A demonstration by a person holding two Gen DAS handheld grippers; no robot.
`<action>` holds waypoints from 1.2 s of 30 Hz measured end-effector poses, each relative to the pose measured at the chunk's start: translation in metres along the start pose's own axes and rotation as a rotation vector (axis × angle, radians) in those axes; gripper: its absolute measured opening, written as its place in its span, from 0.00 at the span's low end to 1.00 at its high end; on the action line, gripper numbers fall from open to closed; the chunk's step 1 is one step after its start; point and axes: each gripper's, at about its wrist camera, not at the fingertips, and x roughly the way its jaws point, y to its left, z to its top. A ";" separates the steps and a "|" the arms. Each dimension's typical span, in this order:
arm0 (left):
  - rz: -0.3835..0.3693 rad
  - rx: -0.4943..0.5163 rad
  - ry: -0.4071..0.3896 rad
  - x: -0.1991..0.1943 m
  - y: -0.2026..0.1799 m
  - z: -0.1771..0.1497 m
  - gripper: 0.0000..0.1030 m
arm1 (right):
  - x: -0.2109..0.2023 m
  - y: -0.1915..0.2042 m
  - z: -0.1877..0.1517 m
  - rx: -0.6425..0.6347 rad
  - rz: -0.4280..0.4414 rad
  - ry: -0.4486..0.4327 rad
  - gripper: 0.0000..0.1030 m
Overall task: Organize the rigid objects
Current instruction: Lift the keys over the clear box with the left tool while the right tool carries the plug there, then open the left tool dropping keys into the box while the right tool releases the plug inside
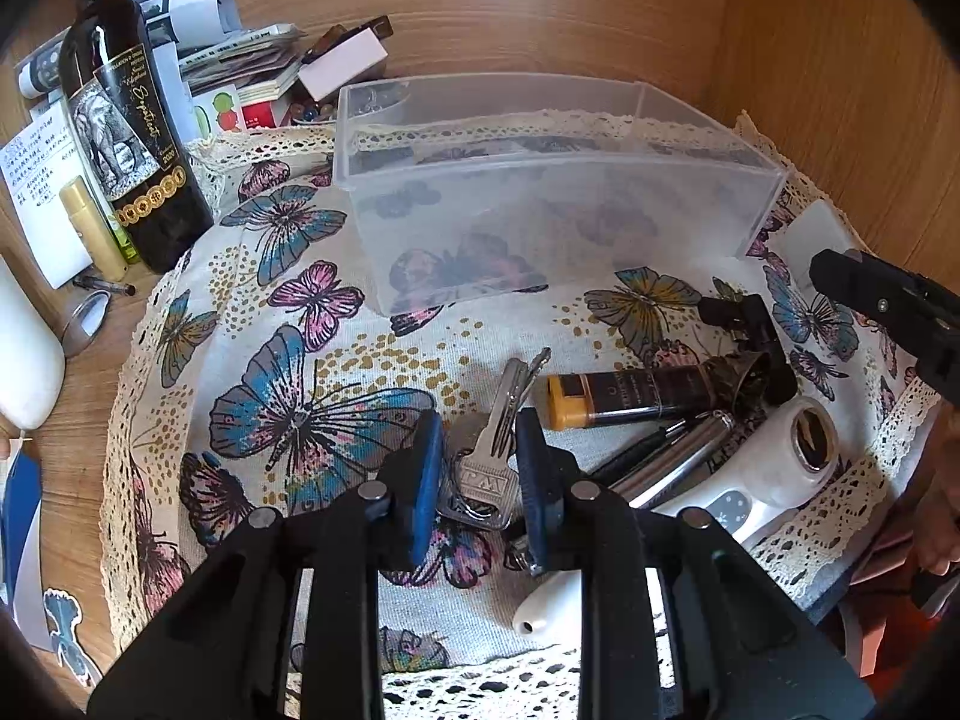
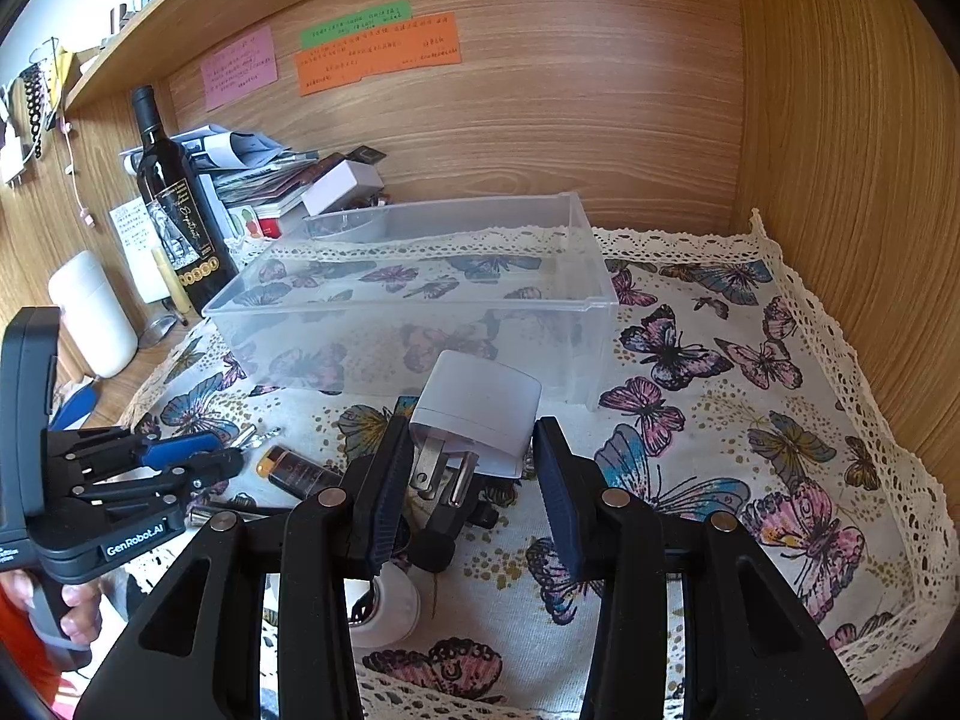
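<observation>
- Wood panels close the worktop point(image 2: 108, 396) at the back and on the right side, forming a corner; the butterfly cloth point(image 2: 750, 420) with its lace edge runs up against both.
- Right half of that cloth lies bare between the side panel and the clear plastic bin point(image 2: 420, 300), the widest free stretch in sight.
- Clear bin sits toward the back, with nothing inside that I can make out; the butterfly print shows through its walls.
- Left of the bin the edge is crowded: a dark wine bottle point(image 1: 129, 138), stacked papers point(image 1: 240, 54) and a white container point(image 2: 90, 315) stand close together.
- Left tool point(image 1: 477, 474) has its blue pads either side of a bunch of keys point(image 1: 489, 468) lying on the cloth; the pads are close to the keys, but contact cannot be confirmed.
- Right tool point(image 2: 468, 474) is parted with a white plug adapter point(image 2: 480, 414) between the jaws; whether either pad touches it cannot be told.
- Near the keys lie an amber-ended dark tube point(image 1: 636, 393), a pen point(image 1: 648, 447) and a white device point(image 1: 780, 450), touching or overlapping.
- A white rounded piece point(image 1: 552, 600) is half hidden under the left tool, unidentifiable.
- Writing on the coloured wall notes point(image 2: 378, 51) is too small to read.
</observation>
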 end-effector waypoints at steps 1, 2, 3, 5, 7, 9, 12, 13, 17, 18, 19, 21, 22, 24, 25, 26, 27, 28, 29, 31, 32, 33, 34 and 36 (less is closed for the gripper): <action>0.002 0.000 -0.010 -0.003 0.000 0.002 0.23 | 0.000 0.000 0.002 0.000 -0.001 -0.002 0.37; 0.001 0.000 -0.020 -0.007 0.000 0.005 0.23 | -0.001 -0.001 0.004 -0.001 0.000 -0.005 0.37; 0.001 0.000 -0.029 -0.010 0.000 0.007 0.23 | -0.002 -0.001 0.006 -0.002 0.000 -0.008 0.37; -0.002 0.000 -0.047 -0.016 0.001 0.013 0.23 | -0.003 -0.001 0.010 -0.005 0.000 -0.015 0.37; -0.007 -0.001 -0.065 -0.022 0.002 0.020 0.23 | -0.003 0.000 0.014 -0.008 0.001 -0.021 0.37; -0.013 -0.001 -0.084 -0.028 0.002 0.027 0.23 | -0.002 0.000 0.019 -0.012 0.001 -0.028 0.37; -0.026 0.005 -0.113 -0.036 0.003 0.040 0.23 | -0.001 0.000 0.028 -0.019 0.005 -0.037 0.37; -0.030 0.008 -0.120 -0.038 0.003 0.044 0.23 | 0.000 0.000 0.032 -0.022 0.007 -0.041 0.37; -0.035 0.031 -0.137 -0.041 0.003 0.061 0.23 | 0.006 0.000 0.046 -0.035 0.008 -0.051 0.37; -0.032 0.035 -0.139 -0.040 0.003 0.065 0.23 | 0.008 0.001 0.050 -0.038 0.007 -0.053 0.37; -0.033 0.038 -0.137 -0.039 0.004 0.069 0.23 | 0.009 0.001 0.053 -0.042 0.008 -0.054 0.37; -0.040 0.039 -0.136 -0.037 0.006 0.076 0.23 | 0.013 0.002 0.060 -0.048 0.011 -0.053 0.37; -0.039 0.040 -0.138 -0.036 0.007 0.080 0.23 | 0.016 0.003 0.063 -0.054 0.011 -0.053 0.37; -0.035 0.046 -0.148 -0.035 0.008 0.088 0.23 | 0.021 0.006 0.069 -0.067 0.003 -0.056 0.37; -0.037 0.048 -0.151 -0.034 0.009 0.092 0.23 | 0.024 0.007 0.072 -0.070 0.002 -0.054 0.37; -0.038 0.049 -0.153 -0.033 0.009 0.096 0.23 | 0.026 0.008 0.074 -0.072 0.003 -0.052 0.37; -0.037 0.051 -0.156 -0.032 0.010 0.100 0.23 | 0.030 0.009 0.076 -0.074 0.004 -0.048 0.37; -0.036 0.053 -0.159 -0.030 0.011 0.104 0.23 | 0.034 0.009 0.078 -0.075 0.004 -0.043 0.37; -0.035 0.054 -0.161 -0.028 0.011 0.107 0.23 | 0.038 0.010 0.080 -0.076 0.003 -0.036 0.37; -0.042 0.053 -0.158 -0.022 0.012 0.113 0.23 | 0.045 0.011 0.081 -0.080 0.001 -0.021 0.37; -0.044 0.053 -0.156 -0.019 0.013 0.116 0.23 | 0.049 0.012 0.082 -0.081 -0.001 -0.013 0.37; -0.046 0.054 -0.154 -0.015 0.013 0.118 0.23 | 0.053 0.012 0.082 -0.083 -0.001 -0.003 0.37; -0.050 0.053 -0.149 -0.011 0.014 0.120 0.23 | 0.056 0.012 0.083 -0.083 -0.002 0.006 0.37; -0.056 0.052 -0.137 -0.003 0.015 0.122 0.23 | 0.062 0.012 0.083 -0.087 -0.005 0.022 0.37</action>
